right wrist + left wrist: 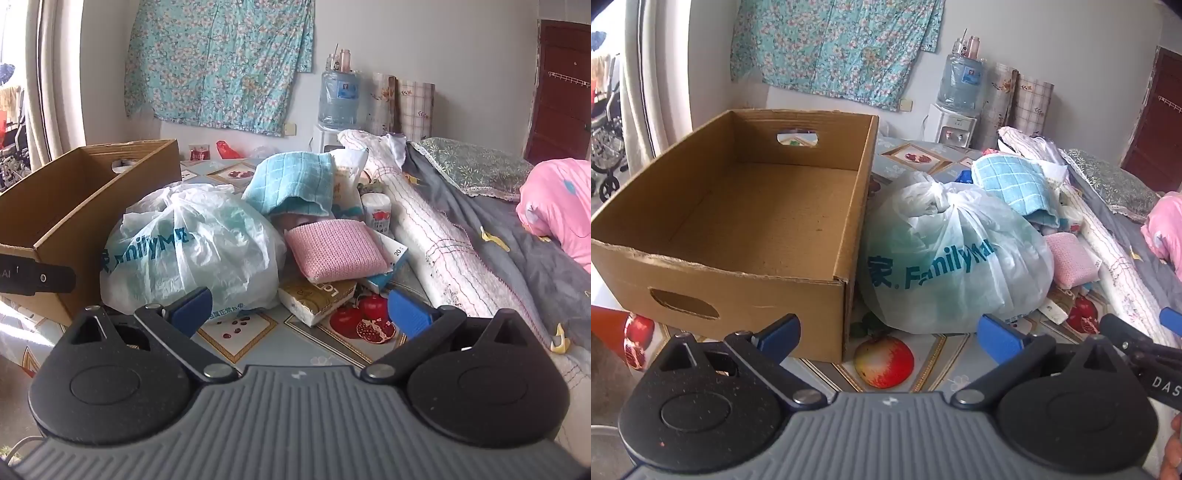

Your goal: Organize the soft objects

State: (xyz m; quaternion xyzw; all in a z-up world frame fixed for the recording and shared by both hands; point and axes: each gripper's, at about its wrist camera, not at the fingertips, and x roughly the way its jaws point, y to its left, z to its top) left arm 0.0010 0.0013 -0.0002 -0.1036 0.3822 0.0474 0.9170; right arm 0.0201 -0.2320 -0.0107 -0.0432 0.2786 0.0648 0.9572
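Your left gripper (888,338) hangs with its fingers (779,334) spread wide and nothing between them, over the near corner of the cardboard box (746,229), which stands open and bare inside. Your right gripper (301,314) likewise has its fingers (410,315) spread and grips nothing. The soft objects lie heaped just right of the box: a knotted white plastic bag (192,247) touches the box wall, a blue checked towel (291,184) lies behind it, and a pink sponge pad (336,254) rests on a tissue pack (317,299). The bag stands between your right gripper and the box. A small white canister (376,216) and a rolled quilted mat (436,236) flank the heap. The counter (314,350) wears a fruit-printed cloth. Behind it stand a water dispenser (960,96) and a floral hanging (834,48) on the wall; grey bedding (517,236) lies right.
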